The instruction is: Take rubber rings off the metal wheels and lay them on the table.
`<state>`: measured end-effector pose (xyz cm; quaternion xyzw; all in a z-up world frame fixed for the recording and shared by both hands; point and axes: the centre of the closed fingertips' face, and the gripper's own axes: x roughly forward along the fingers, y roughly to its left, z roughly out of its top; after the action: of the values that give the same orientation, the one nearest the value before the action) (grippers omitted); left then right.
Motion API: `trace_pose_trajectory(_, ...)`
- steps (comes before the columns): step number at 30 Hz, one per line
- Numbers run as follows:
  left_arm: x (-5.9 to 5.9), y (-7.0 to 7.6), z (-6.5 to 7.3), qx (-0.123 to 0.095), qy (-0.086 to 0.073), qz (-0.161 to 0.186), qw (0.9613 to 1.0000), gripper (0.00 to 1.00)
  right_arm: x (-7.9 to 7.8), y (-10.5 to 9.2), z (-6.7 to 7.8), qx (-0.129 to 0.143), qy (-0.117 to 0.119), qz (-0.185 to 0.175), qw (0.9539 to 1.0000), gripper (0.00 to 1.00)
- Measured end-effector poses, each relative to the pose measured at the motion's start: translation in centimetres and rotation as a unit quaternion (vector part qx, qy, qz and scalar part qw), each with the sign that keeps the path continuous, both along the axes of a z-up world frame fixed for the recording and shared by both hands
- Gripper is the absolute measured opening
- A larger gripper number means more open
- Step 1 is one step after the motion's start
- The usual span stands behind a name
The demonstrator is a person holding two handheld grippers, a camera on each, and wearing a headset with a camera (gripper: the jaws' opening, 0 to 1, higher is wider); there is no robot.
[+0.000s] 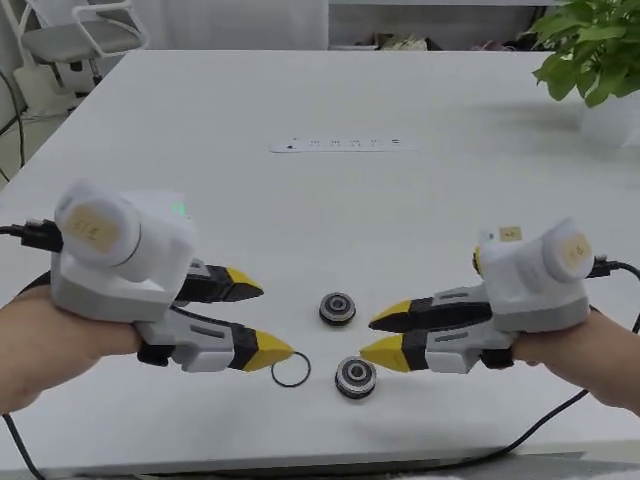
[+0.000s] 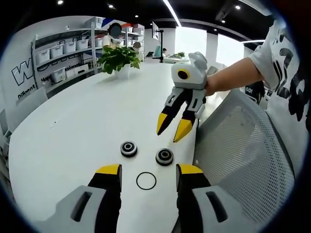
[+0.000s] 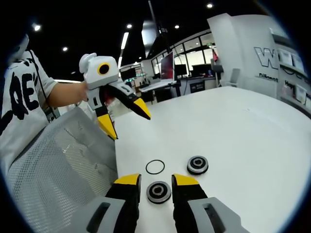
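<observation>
Head view. A matte white table [image 1: 330, 210] carries two small, round metal wheels, each a silver disc with a dark outer band and a dark hub. The far wheel [image 1: 337, 308] sits at 12 o'clock from the near wheel [image 1: 356, 376], and the two are apart. A thin black circular rubber ring [image 1: 291, 386] lies flat on the table at 9 o'clock from the near wheel, touching neither wheel.

The left gripper [image 1: 270, 320], in smooth grey and white plastic with black jaws tipped in yellow, enters from 9 o'clock. Its jaws are spread wide and hold nothing, and the lower tip is just beside the ring. The right gripper [image 1: 372, 337], of the same build, enters from 3 o'clock. Its jaws are parted more narrowly and are also empty, with the tips between the two wheels.

A leafy green potted plant [image 1: 590, 50] stands at 1 o'clock.

Left gripper view. The rubber ring [image 2: 146, 189] lies between the yellow tips. The near wheel [image 2: 164, 157] is at 1 o'clock from it, and the far wheel [image 2: 129, 148] is at 11 o'clock.

Right gripper view. The near wheel [image 3: 159, 191] appears in the gap between the tips, though contact cannot be judged. The rubber ring [image 3: 155, 173] is at 12 o'clock from it, and the far wheel [image 3: 198, 165] is at 2 o'clock. A grey mesh chair back [image 3: 58, 160] lies at 9 o'clock.
</observation>
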<state>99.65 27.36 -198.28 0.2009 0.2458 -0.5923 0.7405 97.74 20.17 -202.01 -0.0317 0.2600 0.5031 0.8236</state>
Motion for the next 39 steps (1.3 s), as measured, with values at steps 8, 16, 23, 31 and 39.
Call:
trace_pose_trajectory(8,0.1,-1.1,-0.9,0.004,0.004,-0.010,0.9999,0.42,-0.4,-0.8,-1.2,-0.004,0.006,-0.007,0.9999,0.25)
trace_pose_trajectory(16,-0.3,-1.9,-2.5,0.020,0.012,-0.023,0.9995,0.43,-0.7,-1.4,-2.1,-0.006,0.013,-0.016,0.9998,0.26)
trace_pose_trajectory(23,-0.7,-2.8,-3.3,0.024,0.021,-0.035,0.9989,0.44,-0.8,-1.7,-2.9,-0.007,0.020,-0.023,0.9995,0.26)
trace_pose_trajectory(31,-1.0,-4.0,-4.3,0.029,0.028,-0.048,0.9980,0.44,-1.1,-2.3,-3.9,-0.012,0.026,-0.032,0.9991,0.28)
trace_pose_trajectory(39,-1.4,-5.0,-5.4,0.035,0.035,-0.060,0.9970,0.43,-1.5,-2.4,-4.6,-0.015,0.027,-0.033,0.9990,0.29)
